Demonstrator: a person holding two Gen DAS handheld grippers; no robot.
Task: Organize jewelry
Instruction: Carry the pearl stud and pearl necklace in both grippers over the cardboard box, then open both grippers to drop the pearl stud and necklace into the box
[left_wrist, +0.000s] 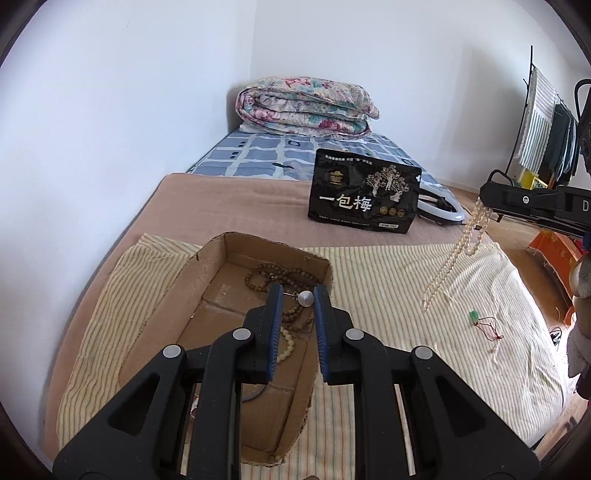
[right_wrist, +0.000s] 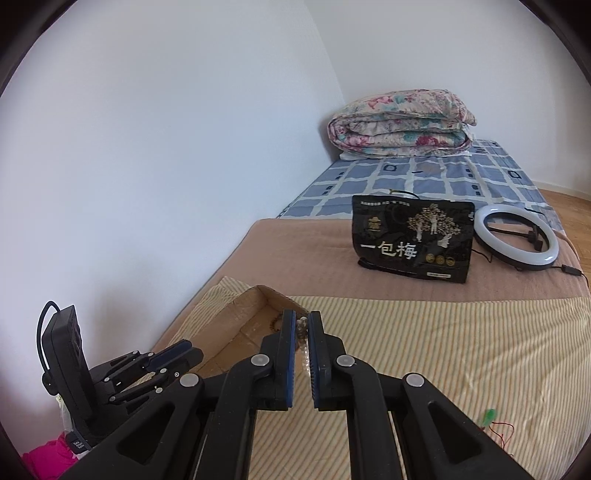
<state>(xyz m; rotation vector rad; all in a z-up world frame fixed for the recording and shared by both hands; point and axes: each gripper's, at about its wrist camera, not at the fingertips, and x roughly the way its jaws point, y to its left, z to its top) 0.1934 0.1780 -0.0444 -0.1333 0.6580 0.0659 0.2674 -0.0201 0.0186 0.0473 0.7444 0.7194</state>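
Observation:
My left gripper (left_wrist: 298, 293) hovers over an open cardboard box (left_wrist: 273, 243) on the striped cloth and is shut on a white pearl pendant (left_wrist: 306, 298) pinched at its tips. Brown bead strands (left_wrist: 266, 277) and a cream bead bracelet (left_wrist: 288, 343) lie in the box. To the right, my right gripper (left_wrist: 482, 201) is shut on a long pearl necklace (left_wrist: 454, 251), which hangs down to the cloth. In the right wrist view the right gripper (right_wrist: 301, 321) pinches those pearls (right_wrist: 304, 356) near the box (right_wrist: 258, 295), with the left gripper (right_wrist: 192, 352) low on the left.
A green pendant on a red cord (left_wrist: 474, 315) lies loose on the striped cloth (left_wrist: 388, 280). Behind stand a black snack bag (left_wrist: 364, 192), a ring light (right_wrist: 517, 236) and a folded floral quilt (left_wrist: 306, 107). A wall runs along the left; a clothes rack (left_wrist: 543, 122) stands at the right.

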